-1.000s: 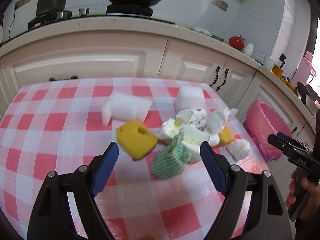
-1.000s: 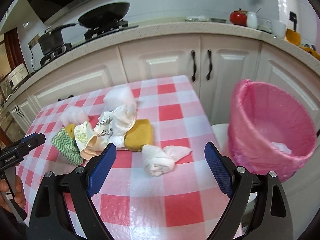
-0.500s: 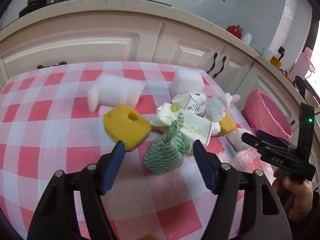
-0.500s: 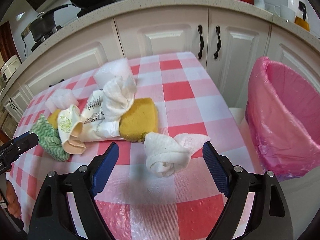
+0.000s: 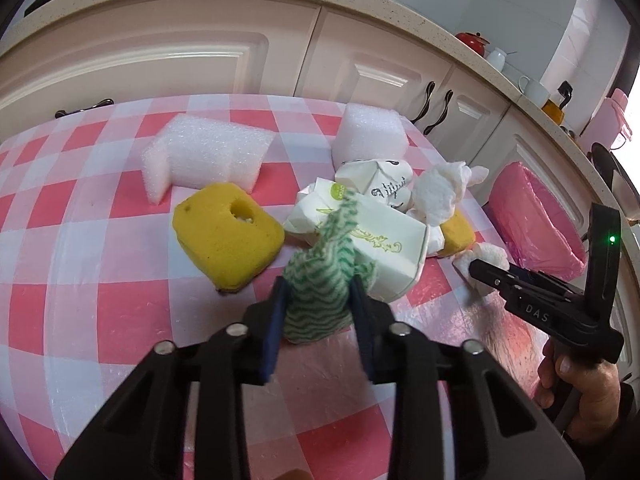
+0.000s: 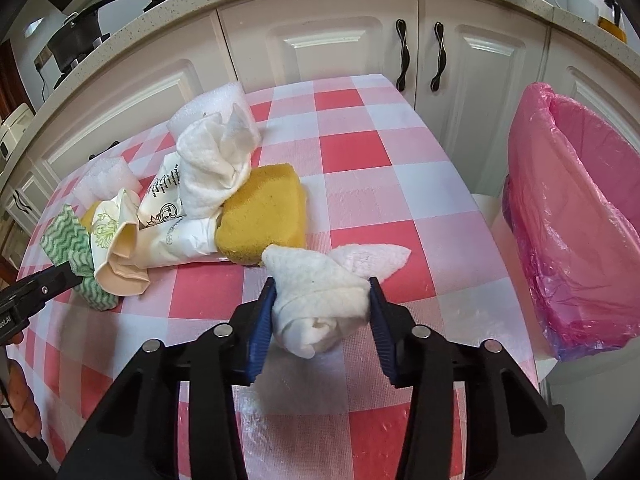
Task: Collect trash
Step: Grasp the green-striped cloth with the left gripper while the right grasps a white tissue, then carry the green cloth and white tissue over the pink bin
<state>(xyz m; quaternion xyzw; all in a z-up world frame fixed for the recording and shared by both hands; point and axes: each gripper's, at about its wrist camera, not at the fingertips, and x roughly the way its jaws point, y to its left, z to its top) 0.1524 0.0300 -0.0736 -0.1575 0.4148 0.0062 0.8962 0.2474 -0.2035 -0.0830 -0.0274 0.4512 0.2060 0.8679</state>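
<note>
Left gripper (image 5: pixel 318 304), jaws just closed, clenches the green-striped cloth (image 5: pixel 320 300) at lower centre on the checked desk (image 5: pixel 120 300). Right gripper (image 6: pixel 322 308), jaws likewise just closed, clenches the white rolled towel (image 6: pixel 320 304); pink bin (image 6: pixel 576 216) at right.

bin (image 6: pixel 568 240) cut off, contents perhaps hidden

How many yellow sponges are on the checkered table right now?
2. One yellow sponge with a hole lies left of the paper pile; the other yellow sponge sits on the pile's bin side, partly under wrappers. More could hide beneath the pile.
</note>
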